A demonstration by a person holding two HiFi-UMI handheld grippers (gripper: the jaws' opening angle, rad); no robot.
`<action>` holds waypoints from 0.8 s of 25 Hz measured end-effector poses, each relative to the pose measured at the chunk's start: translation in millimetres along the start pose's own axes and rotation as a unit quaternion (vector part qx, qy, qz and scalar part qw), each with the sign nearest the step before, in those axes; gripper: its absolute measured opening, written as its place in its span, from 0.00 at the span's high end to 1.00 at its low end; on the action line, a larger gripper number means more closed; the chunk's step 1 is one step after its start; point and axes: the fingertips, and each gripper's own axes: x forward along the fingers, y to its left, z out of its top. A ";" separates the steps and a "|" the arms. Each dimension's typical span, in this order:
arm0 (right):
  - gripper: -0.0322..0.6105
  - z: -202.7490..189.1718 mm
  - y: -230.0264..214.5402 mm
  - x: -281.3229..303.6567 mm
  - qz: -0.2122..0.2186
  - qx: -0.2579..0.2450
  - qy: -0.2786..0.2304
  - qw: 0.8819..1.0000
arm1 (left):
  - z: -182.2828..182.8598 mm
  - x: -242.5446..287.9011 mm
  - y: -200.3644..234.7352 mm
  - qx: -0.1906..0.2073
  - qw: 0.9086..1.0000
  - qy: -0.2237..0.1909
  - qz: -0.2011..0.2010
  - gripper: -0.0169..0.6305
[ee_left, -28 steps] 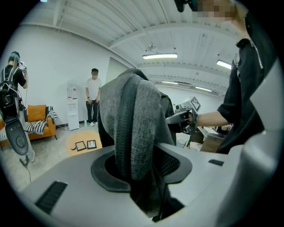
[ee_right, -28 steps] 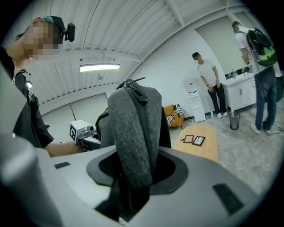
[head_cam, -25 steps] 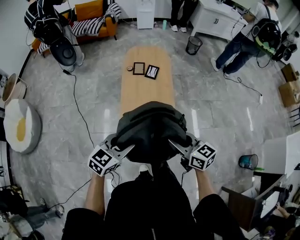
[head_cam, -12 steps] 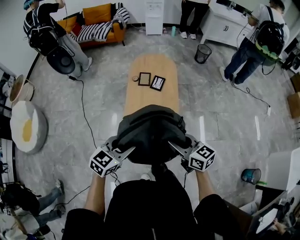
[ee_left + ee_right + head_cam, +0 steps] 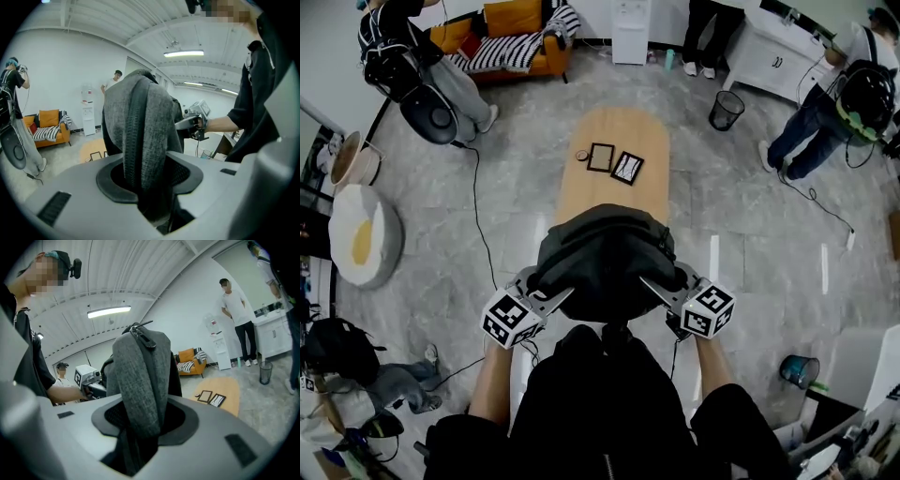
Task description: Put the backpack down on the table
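A dark grey backpack (image 5: 602,261) hangs in the air between my two grippers, in front of my chest and over the near end of the long wooden table (image 5: 614,173). My left gripper (image 5: 551,298) is shut on its left side; the grey fabric (image 5: 140,140) fills the gap between the jaws. My right gripper (image 5: 661,289) is shut on the right side, with the fabric (image 5: 140,380) pinched the same way. The right gripper (image 5: 194,123) also shows past the bag in the left gripper view.
Two dark picture frames (image 5: 617,163) and a small round object (image 5: 581,156) lie at the table's far half. People stand at the room's edges, near an orange sofa (image 5: 511,37), a black bin (image 5: 727,109) and a white cabinet (image 5: 773,52). A cable (image 5: 478,225) runs across the floor at left.
I have carried the backpack toward the table; the table and frames now lie nearer and lower in the head view. Both grips are unchanged.
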 end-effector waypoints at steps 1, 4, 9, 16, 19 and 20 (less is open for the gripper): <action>0.70 1.0 -2.3 2.2 0.002 -0.001 0.003 1.000 | -0.3 1.3 2.0 -0.003 1.000 0.001 0.002 0.72; 0.70 4.2 -7.9 7.5 0.008 -0.003 0.013 1.000 | -0.5 4.2 7.5 -0.010 1.000 0.002 0.007 0.72; 0.70 4.0 -18.1 22.7 0.011 -0.004 0.027 1.000 | -6.4 10.7 22.7 -0.020 1.000 0.003 0.007 0.72; 0.70 -2.1 -40.1 40.7 -0.006 -0.001 0.036 0.999 | -15.3 29.8 47.5 -0.025 1.000 0.015 -0.004 0.72; 0.70 -7.4 -49.7 48.3 -0.015 0.004 0.046 0.999 | -22.3 39.7 57.6 -0.028 0.999 0.023 -0.017 0.72; 0.70 -9.7 -52.5 50.3 -0.019 0.005 0.049 0.999 | -24.9 42.9 60.3 -0.029 0.999 0.027 -0.022 0.73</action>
